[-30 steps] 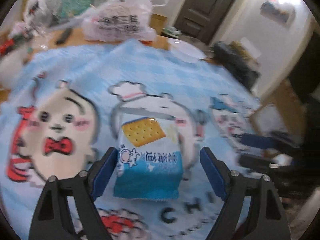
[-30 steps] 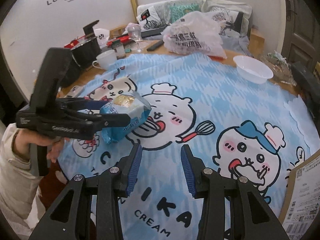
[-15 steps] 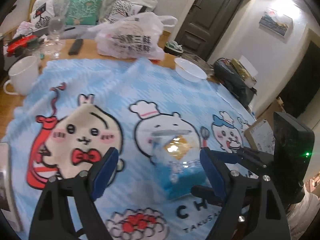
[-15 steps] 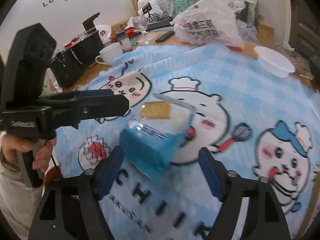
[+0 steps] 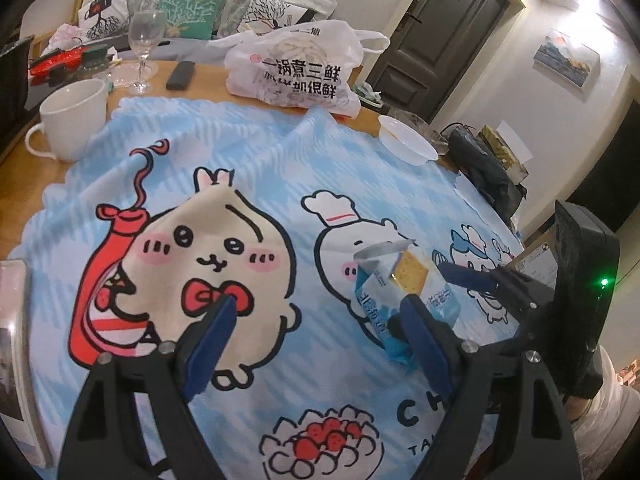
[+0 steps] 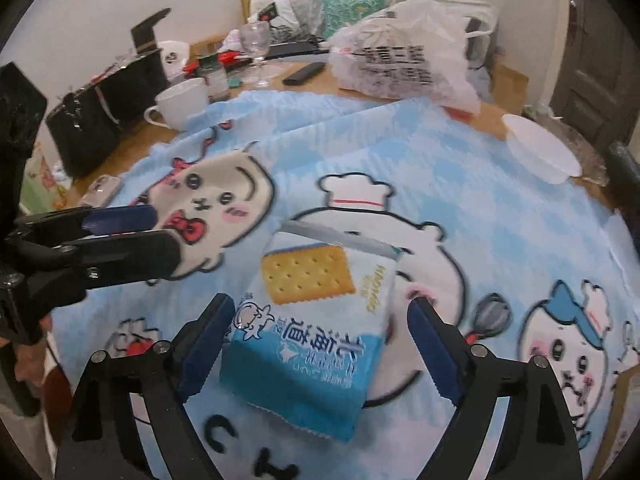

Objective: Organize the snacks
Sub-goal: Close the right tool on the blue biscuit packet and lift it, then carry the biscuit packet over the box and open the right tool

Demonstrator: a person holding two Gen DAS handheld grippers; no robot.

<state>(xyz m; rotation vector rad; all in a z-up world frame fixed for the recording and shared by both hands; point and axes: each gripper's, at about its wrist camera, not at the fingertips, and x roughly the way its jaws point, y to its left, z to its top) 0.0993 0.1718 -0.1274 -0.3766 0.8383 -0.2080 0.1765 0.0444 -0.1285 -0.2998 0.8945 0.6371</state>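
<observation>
Cartoon cloth (image 6: pixel 460 168) covers the table, cracker bag (image 6: pixel 308 320) lying at 6 o'clock between the opening, untouching right gripper (image 6: pixel 320 344) jaws; left gripper (image 5: pixel 316 336) gapes empty, so sorting looks barely begun.

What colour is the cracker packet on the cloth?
Blue and white cracker packet, with a golden cracker pictured; clearest in the right wrist view.

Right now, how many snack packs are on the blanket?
1: the cracker pack lies on the blanket, between the opening right tongs, untouched. Others may be hidden in the plastic bag.
</observation>
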